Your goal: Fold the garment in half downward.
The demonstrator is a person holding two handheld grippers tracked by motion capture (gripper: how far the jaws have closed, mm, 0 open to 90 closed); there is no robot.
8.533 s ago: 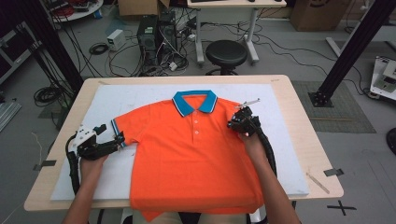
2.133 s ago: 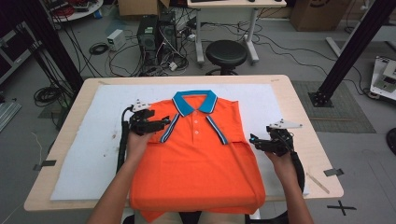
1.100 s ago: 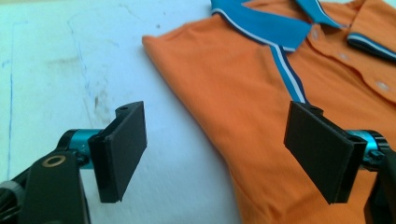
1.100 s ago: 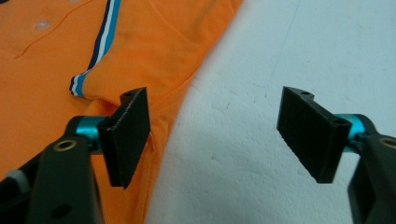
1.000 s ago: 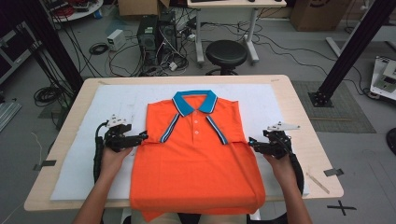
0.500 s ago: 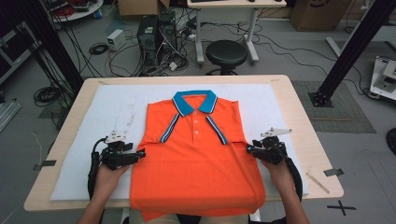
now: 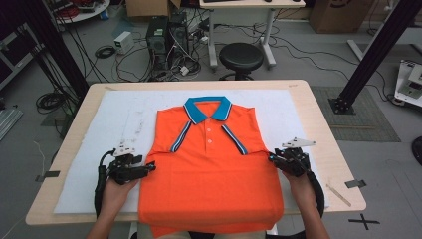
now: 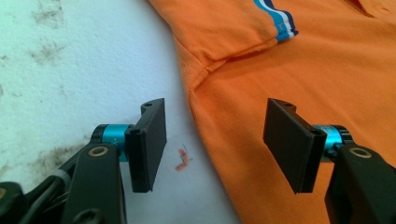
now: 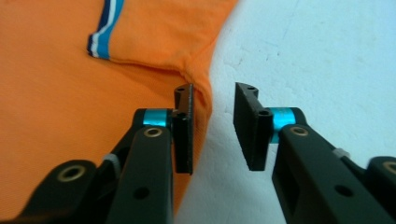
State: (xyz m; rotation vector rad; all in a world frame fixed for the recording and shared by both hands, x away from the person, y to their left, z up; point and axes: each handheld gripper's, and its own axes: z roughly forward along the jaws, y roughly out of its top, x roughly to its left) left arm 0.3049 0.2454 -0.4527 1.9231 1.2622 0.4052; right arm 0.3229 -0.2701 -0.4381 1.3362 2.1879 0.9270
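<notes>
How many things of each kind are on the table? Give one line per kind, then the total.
Polo shirt: 1
White mat: 1
Hand-held gripper: 2, left and right
Total: 4

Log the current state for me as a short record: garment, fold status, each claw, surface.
garment: orange polo shirt with blue collar, front up, hem hanging over the near table edge
fold status: both sleeves folded in over the chest; body not yet folded
left claw: jaws have just been closing, astride the shirt's left edge, pads not pressing on it
right claw: jaws have just been closing, astride the shirt's right edge, a gap between the pads
surface: white mat on wooden table
</notes>
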